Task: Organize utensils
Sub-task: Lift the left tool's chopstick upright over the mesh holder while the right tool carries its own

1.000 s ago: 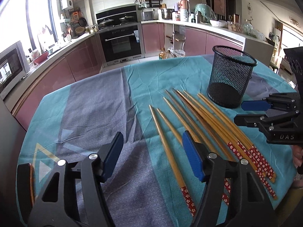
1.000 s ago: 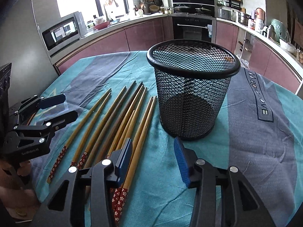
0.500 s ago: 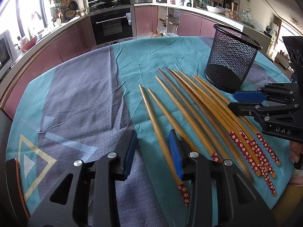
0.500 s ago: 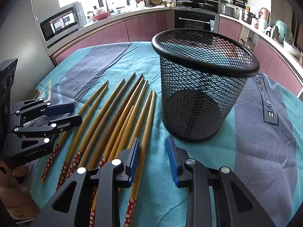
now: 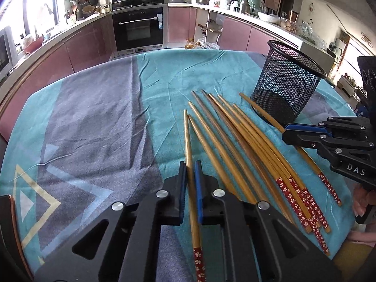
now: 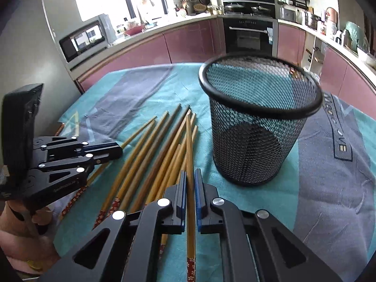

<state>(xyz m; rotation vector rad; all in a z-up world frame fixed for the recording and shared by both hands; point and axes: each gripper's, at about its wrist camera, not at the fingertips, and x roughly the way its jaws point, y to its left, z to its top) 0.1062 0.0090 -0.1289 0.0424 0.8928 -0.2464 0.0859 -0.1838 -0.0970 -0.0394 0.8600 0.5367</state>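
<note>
Left gripper point(image 5: 190, 164) is clamped on one chopstick point(image 5: 189, 145), the leftmost of the row; its pads pinch the shaft partway along, the tip points away, and the red flowered end point(image 5: 198, 262) sticks out toward the camera.

Right gripper point(image 6: 190, 176) is also clamped on a chopstick point(image 6: 189, 141), the one nearest the mesh cup point(image 6: 256, 127) (cup looks empty from here). Whether either stick is off the cloth yet, can't tell.

Only the left view shows the full spread: the rest of the chopsticks point(image 5: 253, 145) fan out on the teal cloth point(image 5: 98, 122) covering the bench, red ends toward the near edge, with the cup at their far right. It also shows the right gripper from the side, closed, with a shaft running under it.

Only the right view looks down through the cup's rim to its dark base, and it shows the hand point(image 6: 21, 239) holding the left gripper at the lower left. It shows printed lettering point(image 6: 338, 131) on the grey part of the cloth to the right of the cup, which the left view misses.
</note>
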